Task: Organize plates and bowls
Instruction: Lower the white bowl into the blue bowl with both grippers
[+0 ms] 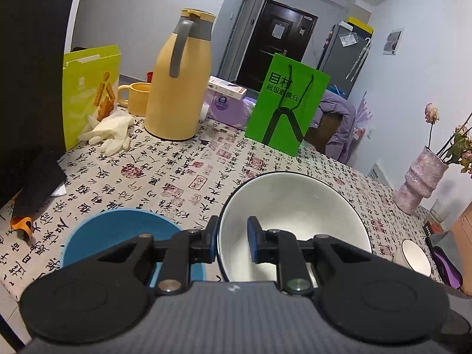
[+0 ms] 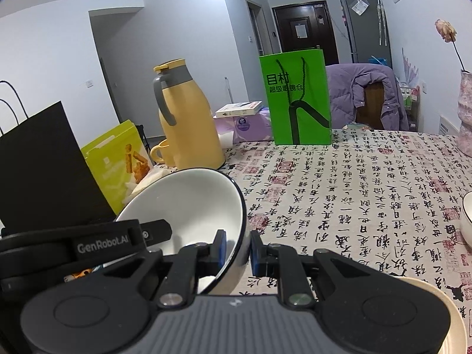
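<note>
Calligraphy-printed cloth covers the table [image 1: 183, 174], its near edge hidden beneath both tools. A black paper bag [image 1: 32, 67] is cut off at the left of the left wrist view, and a yellow thermos jug [image 1: 180, 85] and a green paper bag [image 1: 286, 103] stand upright toward the far side. The white bowl [image 1: 295, 206] with a dark rim is held tilted between both tools: the left gripper [image 1: 233, 239] is clamped on its left rim, the right gripper [image 2: 237, 249] on its right rim. The blue bowl [image 1: 118, 230] sits just left of it, its near half hidden by the left gripper. A small white dish [image 1: 416, 258] lies at the right, partly cut off; whether the white bowl touches the cloth cannot be made out.
</note>
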`<state>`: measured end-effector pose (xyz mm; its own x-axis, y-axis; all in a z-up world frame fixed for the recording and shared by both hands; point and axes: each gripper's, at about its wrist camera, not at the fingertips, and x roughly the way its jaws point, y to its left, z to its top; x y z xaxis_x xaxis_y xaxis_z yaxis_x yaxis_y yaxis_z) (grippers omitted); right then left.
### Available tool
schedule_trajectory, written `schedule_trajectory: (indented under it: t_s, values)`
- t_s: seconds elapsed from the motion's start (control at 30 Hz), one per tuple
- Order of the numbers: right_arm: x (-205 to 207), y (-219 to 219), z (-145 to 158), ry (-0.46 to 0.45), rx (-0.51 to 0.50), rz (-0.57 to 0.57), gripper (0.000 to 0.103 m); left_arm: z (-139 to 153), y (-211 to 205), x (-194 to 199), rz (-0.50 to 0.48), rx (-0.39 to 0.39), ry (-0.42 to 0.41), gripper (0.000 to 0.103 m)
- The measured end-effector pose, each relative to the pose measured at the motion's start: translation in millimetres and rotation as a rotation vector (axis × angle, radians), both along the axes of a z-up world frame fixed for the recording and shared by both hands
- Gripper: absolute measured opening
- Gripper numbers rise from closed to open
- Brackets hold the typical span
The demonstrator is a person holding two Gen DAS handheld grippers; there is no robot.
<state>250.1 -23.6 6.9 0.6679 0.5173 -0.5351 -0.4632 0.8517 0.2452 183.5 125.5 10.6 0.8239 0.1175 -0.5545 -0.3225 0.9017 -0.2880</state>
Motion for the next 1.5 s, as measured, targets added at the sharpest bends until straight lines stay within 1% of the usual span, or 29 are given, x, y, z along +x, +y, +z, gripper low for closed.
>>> schedule_trajectory:
  t_s: [0.5,0.63,0.87,1.0,1.5]
  values:
    - [-11.1,16.5,0.6,-0.008,-0.003,0.025,0.016,-0.7,15.9,-17.4,0.023,-0.008,-0.009,0.019]
    - [-14.3,23.5,0.2,-0.008,-0.004,0.038,0.016,-2.5,23.5,-22.3,0.034,-0.021,-0.006,0.019]
    - [-18.5,34.7,-1.8,-0.009,0.001,0.056,0.016,-3.3,34.0,-30.7,0.053,-0.017,-0.010,0.019]
    - [-20.0,41.1,-3.7,-0.007,-0.009,0.060,0.016,-6.9,40.2,-31.3,0.059,-0.032,-0.006,0.019]
    - [-19.7,60.2,-7.5,-0.011,-0.018,0.076,0.016,-12.3,58.4,-36.6,0.074,-0.048,-0.013,0.019]
